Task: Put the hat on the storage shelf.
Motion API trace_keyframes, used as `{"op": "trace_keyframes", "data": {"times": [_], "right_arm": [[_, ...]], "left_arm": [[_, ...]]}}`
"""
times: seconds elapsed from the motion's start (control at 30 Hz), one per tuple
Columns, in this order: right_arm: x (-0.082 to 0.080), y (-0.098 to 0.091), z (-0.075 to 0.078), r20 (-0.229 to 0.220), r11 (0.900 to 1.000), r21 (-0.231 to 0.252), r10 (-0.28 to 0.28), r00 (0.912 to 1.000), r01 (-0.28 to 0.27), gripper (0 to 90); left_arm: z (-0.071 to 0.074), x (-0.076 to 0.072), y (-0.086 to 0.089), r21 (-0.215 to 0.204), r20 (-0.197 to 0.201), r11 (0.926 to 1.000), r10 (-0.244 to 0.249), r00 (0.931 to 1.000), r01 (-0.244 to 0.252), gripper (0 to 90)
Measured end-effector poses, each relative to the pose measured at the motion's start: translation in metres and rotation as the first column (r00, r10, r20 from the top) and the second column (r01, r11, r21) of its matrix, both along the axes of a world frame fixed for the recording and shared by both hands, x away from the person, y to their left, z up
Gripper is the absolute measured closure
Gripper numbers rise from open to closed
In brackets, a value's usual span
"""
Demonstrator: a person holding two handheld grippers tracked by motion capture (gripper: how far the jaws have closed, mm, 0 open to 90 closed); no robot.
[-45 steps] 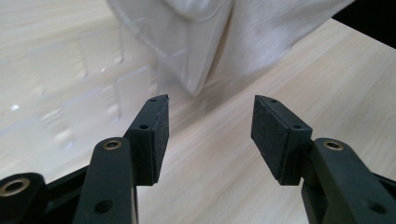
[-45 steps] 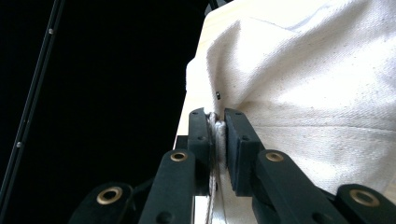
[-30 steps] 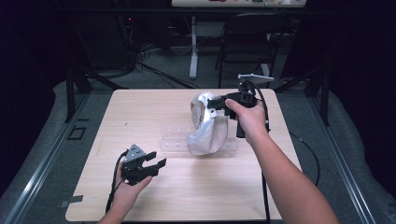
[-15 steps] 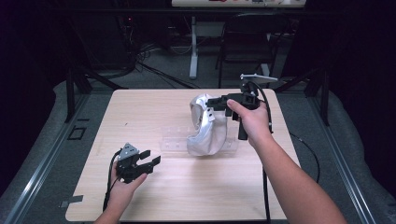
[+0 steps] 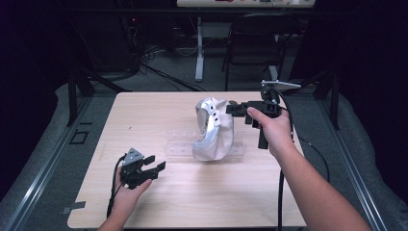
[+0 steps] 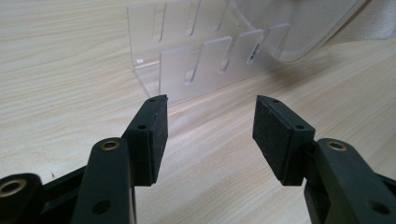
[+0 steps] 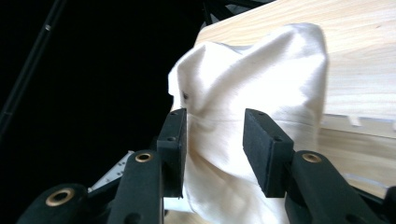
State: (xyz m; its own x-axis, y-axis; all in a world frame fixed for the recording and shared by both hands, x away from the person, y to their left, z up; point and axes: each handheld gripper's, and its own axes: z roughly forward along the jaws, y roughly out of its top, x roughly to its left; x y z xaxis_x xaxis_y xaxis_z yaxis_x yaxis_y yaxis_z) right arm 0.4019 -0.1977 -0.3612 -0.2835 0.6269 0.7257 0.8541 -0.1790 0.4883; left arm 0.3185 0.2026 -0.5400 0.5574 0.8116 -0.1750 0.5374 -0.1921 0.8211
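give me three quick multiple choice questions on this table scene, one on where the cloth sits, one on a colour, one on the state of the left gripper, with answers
1. Where is the white cloth?
A. draped over the clear plastic rack
B. folded flat at the table's near edge
C. on the floor

2. What colour are the gripper pads?
A. red
B. black
C. yellow

3. How is the left gripper?
A. shut on the cloth
B. shut on the rack
C. open, holding nothing

Answers: 1 A, the cloth stands up over the slotted rack at mid table. 2 B, both pads look black in the left gripper view. 3 C, bare wood shows between its jaws.
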Motion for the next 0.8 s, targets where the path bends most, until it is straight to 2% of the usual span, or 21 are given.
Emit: {"op": "trace_keyframes", "data": {"times": [0.3, 0.4, 0.8], "right_arm": [[-0.016, -0.011, -0.009, 0.019, 0.9995, -0.032, 0.003, 0.9998, -0.003, 57.6], [-0.023, -0.014, -0.014, 0.026, 0.9982, -0.054, 0.027, 0.9993, -0.026, 57.9], [-0.047, -0.017, -0.043, 0.035, 0.9976, -0.052, 0.047, 0.9983, -0.045, 56.4]], "left_arm": [[0.000, 0.000, 0.000, 0.005, 0.000, 1.0000, -0.004, 1.0000, 0.004, 45.6], [0.000, 0.000, 0.000, 0.008, 0.000, 1.0000, -0.001, 1.0000, 0.001, 45.5], [-0.002, 0.000, -0.001, 0.011, -0.002, 0.9999, -0.001, 1.0000, 0.001, 45.5]]}}
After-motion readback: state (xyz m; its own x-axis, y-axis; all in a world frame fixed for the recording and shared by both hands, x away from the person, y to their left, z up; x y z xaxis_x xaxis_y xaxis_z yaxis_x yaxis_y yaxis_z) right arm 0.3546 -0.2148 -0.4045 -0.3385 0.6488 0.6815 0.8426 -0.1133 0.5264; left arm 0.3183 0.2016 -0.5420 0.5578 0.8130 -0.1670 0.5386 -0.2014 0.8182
